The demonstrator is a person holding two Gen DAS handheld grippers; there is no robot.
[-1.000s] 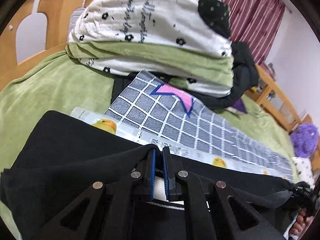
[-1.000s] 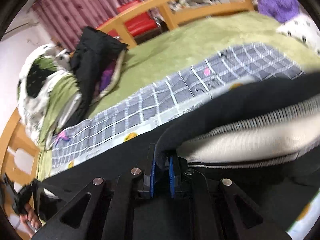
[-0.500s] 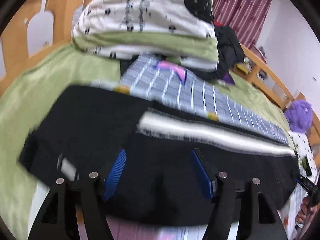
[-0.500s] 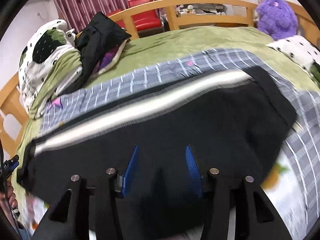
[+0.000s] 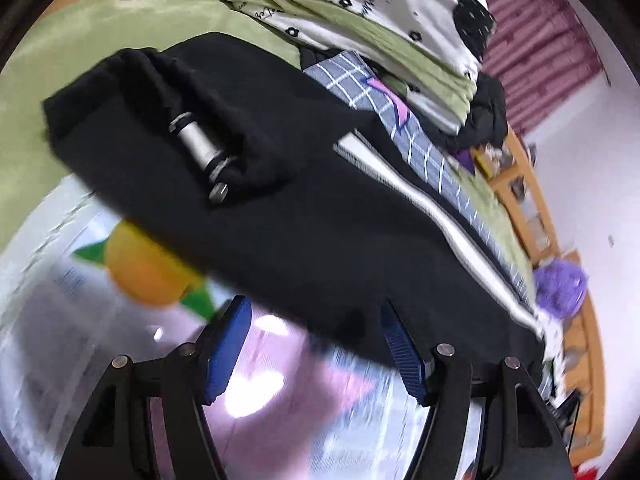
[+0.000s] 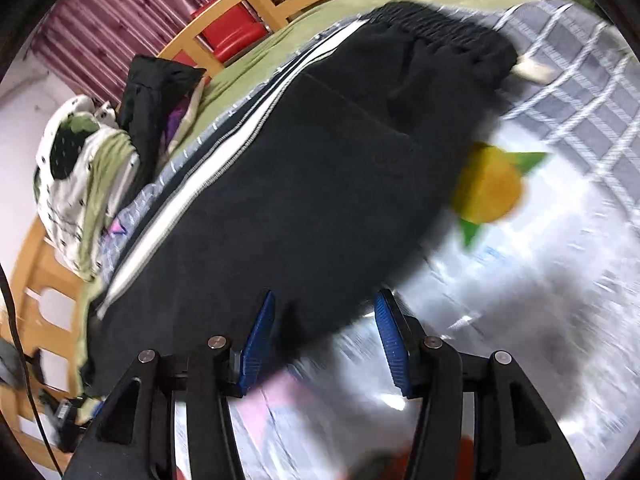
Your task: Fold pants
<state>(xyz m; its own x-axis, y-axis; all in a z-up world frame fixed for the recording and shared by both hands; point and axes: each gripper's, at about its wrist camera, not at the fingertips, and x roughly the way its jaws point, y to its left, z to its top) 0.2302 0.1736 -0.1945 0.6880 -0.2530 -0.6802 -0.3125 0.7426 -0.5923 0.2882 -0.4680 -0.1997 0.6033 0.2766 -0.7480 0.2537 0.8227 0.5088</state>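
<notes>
The black pants (image 5: 304, 208) lie folded lengthwise on a glossy fruit-print mat (image 6: 520, 248) over the bed, a white side stripe (image 6: 192, 196) along the far edge, the gathered waistband (image 6: 448, 28) ribbed. Left gripper (image 5: 316, 344) and right gripper (image 6: 324, 336) both gape, empty, near the soft knit's near edge.

One pair of black pants (image 5: 304, 216), folded lengthwise, ahead of both claws. One white side stripe (image 6: 188, 204) on it, far edge. One elastic waistband (image 6: 436, 28), far ahead of the right claw (image 6: 324, 340). One grey cylindrical item (image 5: 200, 152) on the fabric, ahead and left of the left claw (image 5: 316, 348). One printed orange (image 5: 148, 268) just left of that claw; one (image 6: 488, 188) ahead and right of the right claw. One checked sheet (image 6: 568, 92). One heap of patterned bedding (image 5: 360, 12), far ahead. One purple plush toy (image 5: 560, 284), far right. Two claws, four blue pads, both pairs spread.
</notes>
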